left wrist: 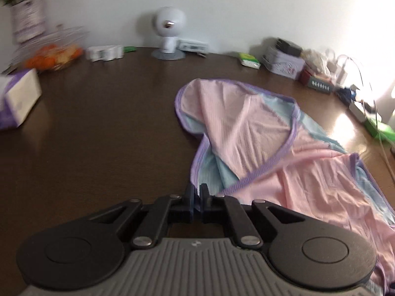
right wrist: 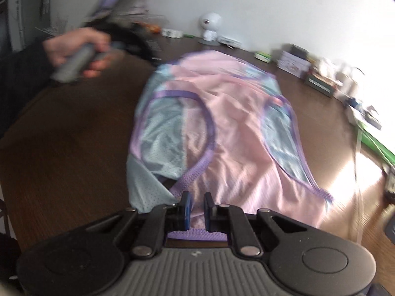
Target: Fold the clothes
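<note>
A pink mesh sleeveless top (left wrist: 259, 135) with light blue lining and purple trim lies crumpled on the dark wooden table (left wrist: 98, 135). My left gripper (left wrist: 197, 197) sits at the top's near left edge, its jaws almost together with the purple-trimmed hem pinched between them. In the right wrist view the same top (right wrist: 234, 128) stretches away from me. My right gripper (right wrist: 196, 207) is shut on its near edge, with pink cloth and purple trim bunched between the pads. A person's hand (right wrist: 74, 49), blurred, holds the other gripper at the top's far left corner.
A white round device on a stand (left wrist: 169, 24) is at the back by the wall. A bowl of oranges (left wrist: 54, 56) and a tissue box (left wrist: 17, 98) stand at the left. Boxes (left wrist: 284, 61), cables and a green packet (left wrist: 382, 130) line the right edge.
</note>
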